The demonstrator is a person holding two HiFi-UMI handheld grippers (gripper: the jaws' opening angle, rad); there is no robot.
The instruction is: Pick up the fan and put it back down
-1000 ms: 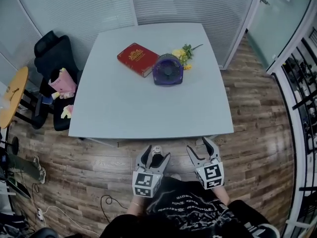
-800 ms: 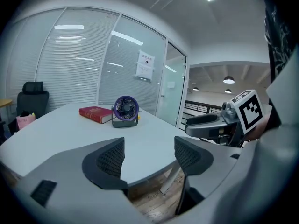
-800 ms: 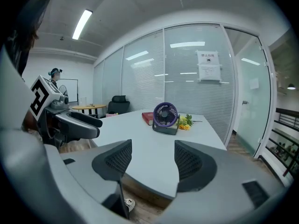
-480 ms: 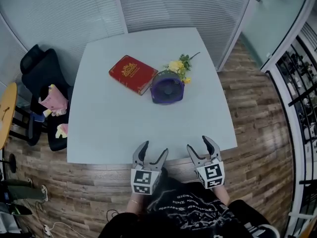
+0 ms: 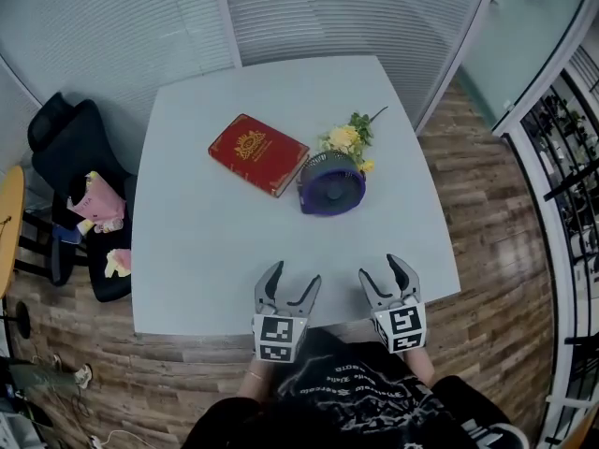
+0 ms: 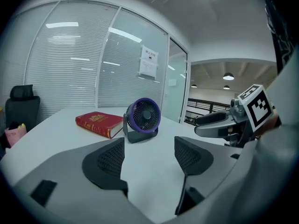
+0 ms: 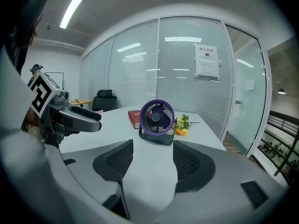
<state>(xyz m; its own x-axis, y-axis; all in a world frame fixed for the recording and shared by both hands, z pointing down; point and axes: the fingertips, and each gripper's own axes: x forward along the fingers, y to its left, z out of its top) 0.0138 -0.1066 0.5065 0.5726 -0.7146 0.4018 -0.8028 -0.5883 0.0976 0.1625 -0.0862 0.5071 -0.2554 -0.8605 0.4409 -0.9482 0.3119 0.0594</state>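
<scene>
A small purple fan (image 5: pixel 332 187) stands upright on the white table (image 5: pixel 215 251), right of centre, its grille facing me (image 6: pixel 144 116) (image 7: pixel 157 117). My left gripper (image 5: pixel 293 283) hangs over the table's near edge, open and empty (image 6: pixel 149 155). My right gripper (image 5: pixel 384 274) is beside it over the same edge, open too (image 7: pixel 152 160). Its jaws have just closed a little, with nothing between them. Both grippers point toward the fan, well short of it.
A red book (image 5: pixel 257 152) lies left of the fan, close to it. Yellow flowers (image 5: pixel 348 140) lie just behind the fan. A black chair (image 5: pixel 70 157) with bags stands left of the table. Glass walls with blinds run behind.
Both grippers have come forward from above the wooden floor to above the table's near edge. The fan, book and flowers have stayed put.
</scene>
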